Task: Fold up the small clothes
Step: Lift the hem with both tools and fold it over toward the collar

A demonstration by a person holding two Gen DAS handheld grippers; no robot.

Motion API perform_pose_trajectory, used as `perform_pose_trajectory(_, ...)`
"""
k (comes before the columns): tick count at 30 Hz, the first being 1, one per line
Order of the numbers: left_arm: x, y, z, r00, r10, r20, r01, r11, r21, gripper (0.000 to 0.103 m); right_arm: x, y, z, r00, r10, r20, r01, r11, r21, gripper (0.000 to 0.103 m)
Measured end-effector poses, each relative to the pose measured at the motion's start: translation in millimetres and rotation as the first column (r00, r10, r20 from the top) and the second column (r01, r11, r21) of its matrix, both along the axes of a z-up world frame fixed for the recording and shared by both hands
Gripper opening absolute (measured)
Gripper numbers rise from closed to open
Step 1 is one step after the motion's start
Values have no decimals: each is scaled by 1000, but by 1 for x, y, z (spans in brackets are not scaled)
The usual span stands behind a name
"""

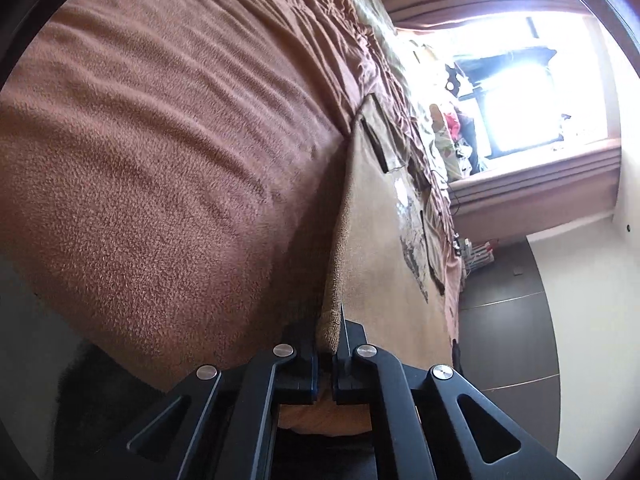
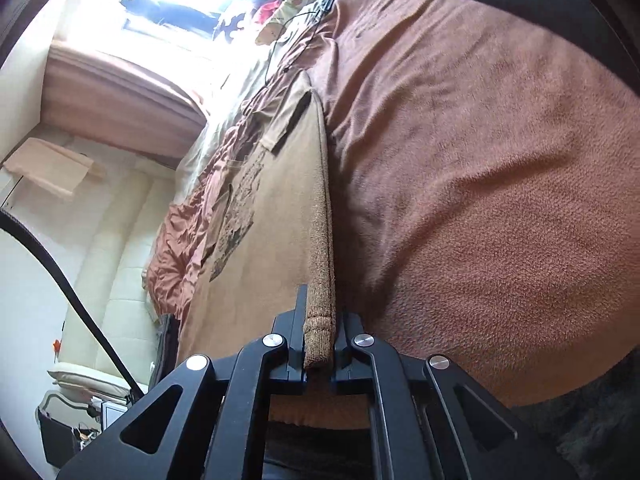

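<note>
A tan sweatshirt with a dark printed picture and a ribbed hem lies spread on a brown fleece blanket. In the left wrist view my left gripper is shut on the ribbed hem at one corner. In the right wrist view the same sweatshirt stretches away from me, and my right gripper is shut on the hem's other corner. Its ribbed band runs straight out between the fingers. Both views are rolled sideways, with the blanket filling one half.
Rumpled rust-coloured bedding and a pale sheet lie beyond the sweatshirt. A bright window with clutter on its sill is at the far end. Dark floor runs beside the bed. A black cable hangs on the left of the right wrist view.
</note>
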State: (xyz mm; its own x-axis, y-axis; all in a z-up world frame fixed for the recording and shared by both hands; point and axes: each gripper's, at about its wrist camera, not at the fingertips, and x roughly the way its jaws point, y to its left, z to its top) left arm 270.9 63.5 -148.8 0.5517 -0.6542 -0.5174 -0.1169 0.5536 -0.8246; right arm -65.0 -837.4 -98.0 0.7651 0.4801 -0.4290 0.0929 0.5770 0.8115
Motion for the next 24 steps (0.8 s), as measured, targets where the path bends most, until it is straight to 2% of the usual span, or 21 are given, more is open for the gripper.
perform_pose_trajectory(3,-4,3,17,999,0,41,2,999,-50,3,-12,1,15,999,3,32,-3,1000,-2,3)
perform_pose_trajectory(8,-15,11,51,993,16,118,-5,996,-94,3,-38,-2,39,996,6,94,-7,1000,1,3)
perform_pose_trajectory(16,-55,24,90,978,23,209,7,990,-144,3,-91,-4,60,987,19,160,-20,1000,2,3)
perform_pose_trajectory(24,-104,38,96,971,-11,239,43,991,-126,3,-137,-6,64,986,31,164,-28,999,-19,3)
